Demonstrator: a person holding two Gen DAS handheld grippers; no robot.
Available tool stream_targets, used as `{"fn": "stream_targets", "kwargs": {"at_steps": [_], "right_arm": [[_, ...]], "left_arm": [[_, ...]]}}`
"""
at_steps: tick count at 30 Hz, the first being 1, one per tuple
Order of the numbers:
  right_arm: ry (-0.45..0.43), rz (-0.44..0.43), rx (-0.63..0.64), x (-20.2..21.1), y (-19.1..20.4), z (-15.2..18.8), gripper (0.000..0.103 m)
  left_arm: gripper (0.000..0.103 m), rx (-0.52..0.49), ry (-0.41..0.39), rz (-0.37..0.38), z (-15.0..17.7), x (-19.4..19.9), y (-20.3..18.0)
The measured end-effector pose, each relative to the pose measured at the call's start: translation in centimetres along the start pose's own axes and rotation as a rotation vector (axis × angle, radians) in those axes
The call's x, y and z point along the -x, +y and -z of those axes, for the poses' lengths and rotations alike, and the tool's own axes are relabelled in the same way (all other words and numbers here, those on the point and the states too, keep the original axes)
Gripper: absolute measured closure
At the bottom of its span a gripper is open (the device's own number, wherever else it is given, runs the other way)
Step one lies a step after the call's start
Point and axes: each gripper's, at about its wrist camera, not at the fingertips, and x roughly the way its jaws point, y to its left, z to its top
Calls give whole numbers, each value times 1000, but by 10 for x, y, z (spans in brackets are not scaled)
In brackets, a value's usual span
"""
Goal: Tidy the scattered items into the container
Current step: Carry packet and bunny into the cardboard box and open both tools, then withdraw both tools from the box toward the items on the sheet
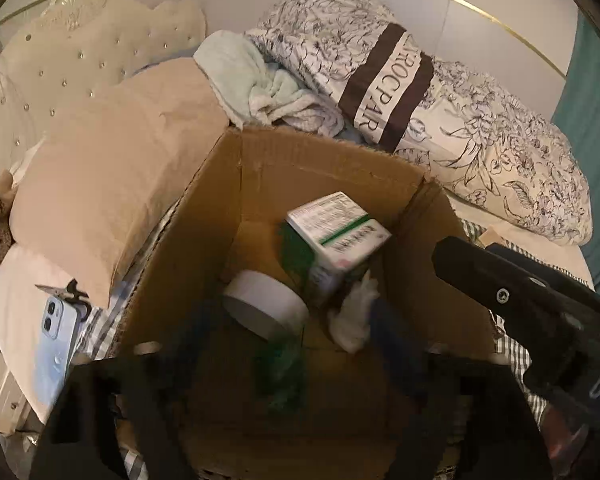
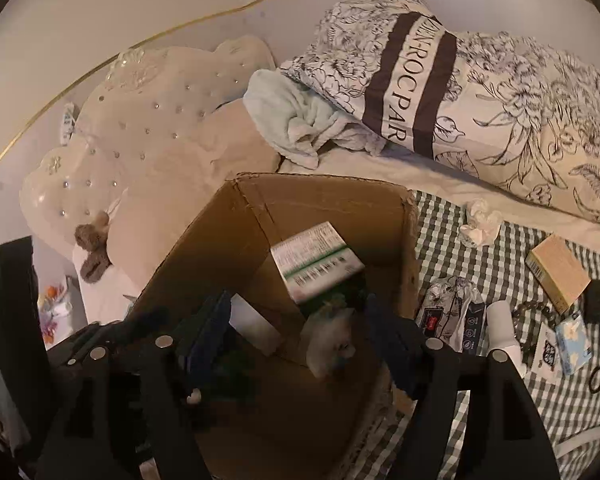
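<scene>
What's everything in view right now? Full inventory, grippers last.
cardboard box: 1, brown, on the bed, open top
carton: 1, white and green, tilted inside the box
tape roll: 1, white, inside the box
crumpled tissue: 1, white, on the checked sheet right of the box
small box: 1, tan, on the checked sheet
packets: several, mixed colours, right of the box
floral pillow: 1, white and black, behind the box
towel: 1, pale green, beside the pillow
phone: 1, light blue, left of the box
left gripper: 1, black, open over the box
right gripper: 1, black, open over the box
</scene>
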Motion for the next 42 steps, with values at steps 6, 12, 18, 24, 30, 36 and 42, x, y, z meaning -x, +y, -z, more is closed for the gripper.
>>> {"fn": "stream_targets", "kwargs": {"at_steps": [6, 12, 18, 24, 30, 36, 42], "right_arm": [[-43, 16, -37, 20, -14, 3, 32], [-99, 60, -41, 59, -28, 10, 32], [-155, 104, -69, 107, -52, 24, 32], [-200, 152, -128, 155, -85, 43, 31], [-242, 230, -167, 190, -111, 66, 31], [-263, 263, -200, 216, -137, 89, 31], [-252, 313, -264, 223, -176, 108, 31]], "left_arm": [[8, 4, -17, -3, 0, 7, -6], [8, -4, -29, -6, 10, 23, -19], [7, -24, -63, -2, 17, 52, -43], [5, -57, -94, 26, 26, 77, -75], [5, -83, -109, 60, 39, 91, -118], [5, -134, -97, 81, 59, 93, -158], [5, -141, -44, 109, 73, 76, -187]]}}
